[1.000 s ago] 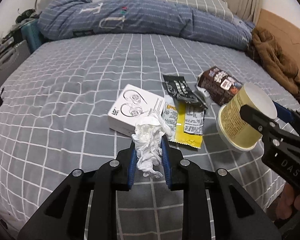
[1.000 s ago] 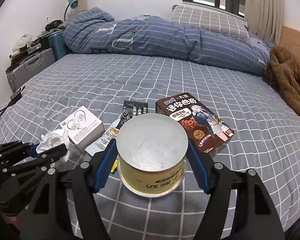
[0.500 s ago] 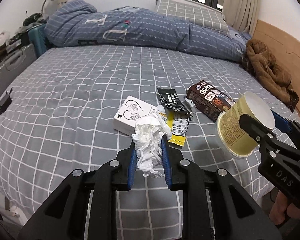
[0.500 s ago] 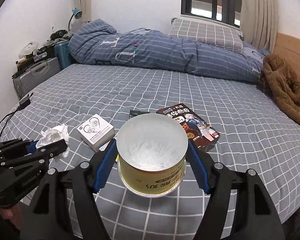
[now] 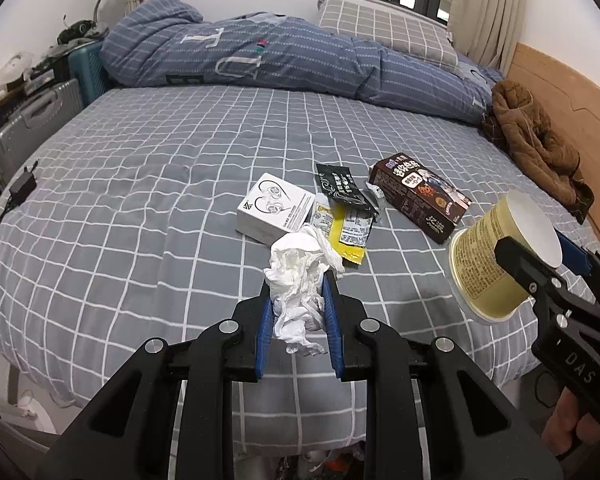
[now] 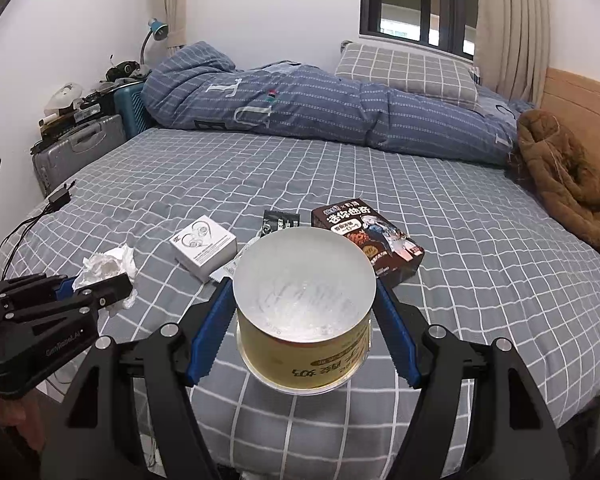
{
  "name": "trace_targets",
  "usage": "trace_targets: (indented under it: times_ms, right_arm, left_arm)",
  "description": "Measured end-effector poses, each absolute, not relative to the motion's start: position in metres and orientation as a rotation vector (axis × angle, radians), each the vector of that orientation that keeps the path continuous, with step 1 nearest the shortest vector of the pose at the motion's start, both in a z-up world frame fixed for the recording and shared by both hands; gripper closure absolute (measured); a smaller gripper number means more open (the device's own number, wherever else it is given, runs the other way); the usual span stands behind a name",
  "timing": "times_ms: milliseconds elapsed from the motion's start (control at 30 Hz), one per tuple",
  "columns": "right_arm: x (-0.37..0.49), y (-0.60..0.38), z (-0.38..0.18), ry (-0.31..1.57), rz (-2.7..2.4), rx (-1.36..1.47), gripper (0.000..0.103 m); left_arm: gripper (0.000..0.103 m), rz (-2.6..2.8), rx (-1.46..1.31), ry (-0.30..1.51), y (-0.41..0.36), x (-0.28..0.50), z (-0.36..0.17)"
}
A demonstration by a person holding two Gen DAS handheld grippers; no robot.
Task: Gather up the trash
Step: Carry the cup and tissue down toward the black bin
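Left wrist view, left tongs (image 5: pixel 299 300) clamped on crumpled tissue (image 5: pixel 298 280), right tongs (image 6: pixel 305 320) clamping yellow cup (image 6: pixel 304 320)

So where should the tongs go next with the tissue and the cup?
Probably carry both off the bed to a bin, though none shows. The left tongs are already shut on the tissue, and the right tongs grip the yellow cup, both lifted clear of the bed. The boxes and wrappers there can wait.
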State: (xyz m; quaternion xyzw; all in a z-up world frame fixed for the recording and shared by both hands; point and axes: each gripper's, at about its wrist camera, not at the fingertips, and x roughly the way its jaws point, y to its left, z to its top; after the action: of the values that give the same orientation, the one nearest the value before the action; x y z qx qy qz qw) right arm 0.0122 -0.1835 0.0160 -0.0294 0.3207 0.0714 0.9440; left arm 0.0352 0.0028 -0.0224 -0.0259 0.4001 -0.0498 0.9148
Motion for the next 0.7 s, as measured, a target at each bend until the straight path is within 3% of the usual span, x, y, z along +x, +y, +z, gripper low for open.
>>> trace_targets:
  times_ms: [700]
  right_arm:
    - [-0.050,-0.199,0.019,0.660,0.123,-0.027,0.036]
  left_arm:
    - [0.081,-0.094,-0.023,0.870,0.003,-0.027,-0.034]
